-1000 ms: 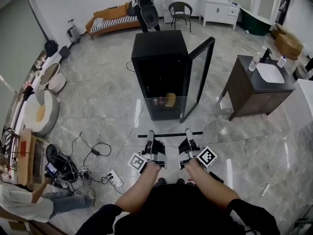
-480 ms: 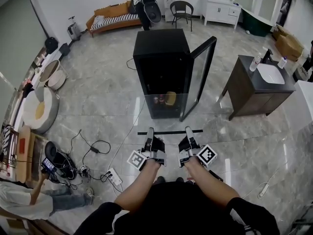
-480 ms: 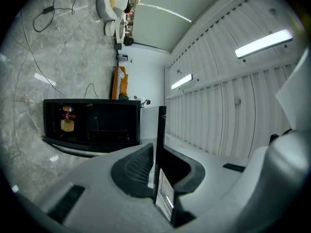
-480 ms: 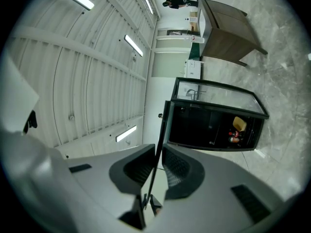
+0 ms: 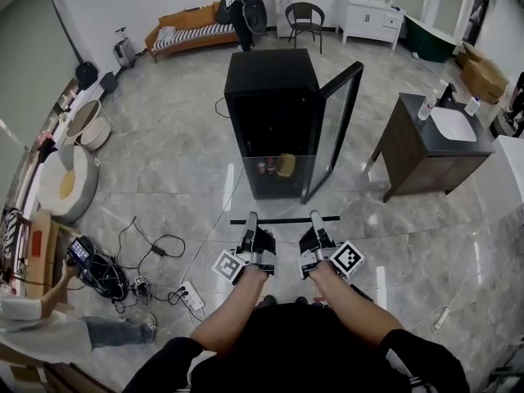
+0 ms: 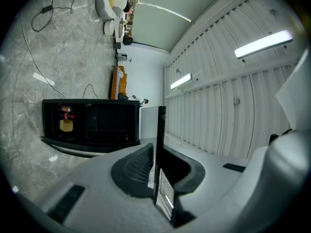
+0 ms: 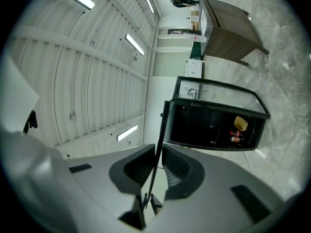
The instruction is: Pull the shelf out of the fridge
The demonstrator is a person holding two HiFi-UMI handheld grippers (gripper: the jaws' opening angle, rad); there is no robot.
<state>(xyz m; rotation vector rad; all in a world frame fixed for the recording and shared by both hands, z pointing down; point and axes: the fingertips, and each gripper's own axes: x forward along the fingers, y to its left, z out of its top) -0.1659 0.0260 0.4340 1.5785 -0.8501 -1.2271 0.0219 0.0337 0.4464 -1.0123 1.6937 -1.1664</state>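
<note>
Shelf (image 5: 285, 220) stayed clamped by dark front rim in left gripper (image 5: 252, 218) and right gripper (image 5: 315, 216), jaws narrow. Glass ran ahead of jaws, clear of open fridge (image 5: 274, 97) beyond. Bystander's sleeve (image 5: 37, 330) shifted.

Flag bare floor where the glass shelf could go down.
Free: marble floor between fridge and round pouf; also in front of the dark vanity. Crowded: cables and power strip left of the left tongs gripping the glass shelf.
</note>
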